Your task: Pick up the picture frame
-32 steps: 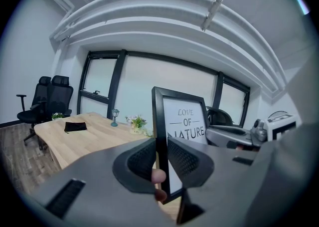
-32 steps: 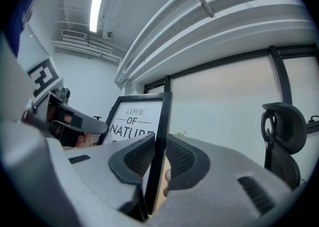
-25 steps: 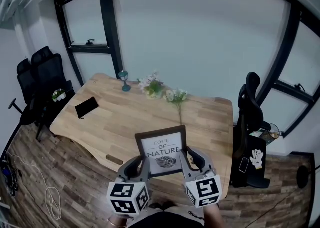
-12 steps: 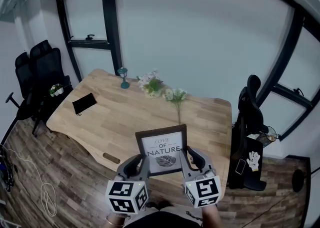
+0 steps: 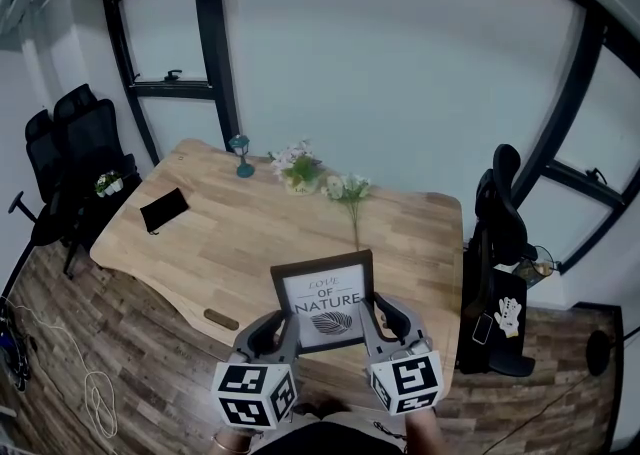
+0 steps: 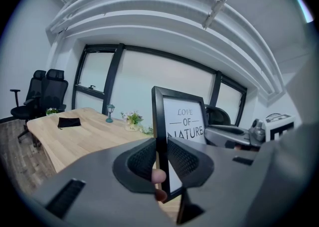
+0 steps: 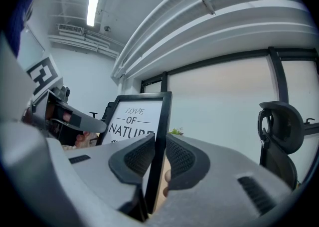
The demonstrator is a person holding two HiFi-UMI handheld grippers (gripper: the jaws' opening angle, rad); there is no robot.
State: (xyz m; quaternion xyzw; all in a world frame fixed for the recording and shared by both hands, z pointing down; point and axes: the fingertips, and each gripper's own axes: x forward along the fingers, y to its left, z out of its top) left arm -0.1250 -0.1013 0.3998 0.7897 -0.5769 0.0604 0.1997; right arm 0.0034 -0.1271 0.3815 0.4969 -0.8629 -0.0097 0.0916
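Wooden table (image 5: 230,253) spreads out ahead of me, with flowers (image 5: 300,171) near its far edge and a dark pouch (image 5: 163,210) off to the left. I hold the frame (image 5: 325,298) upright in front of me, print facing me, and as far as I can tell it is clear of the table. My left gripper (image 5: 284,327) is clamped on its left edge and my right gripper (image 5: 371,321) on its right edge. Each gripper view shows ribbed pads pressing the black moulding from both sides. Over the last second almost nothing has changed: the frame sits just where it was between my grippers, and only the table has drifted slightly in view. I judge the pick-up done, so what remains is holding it steady.
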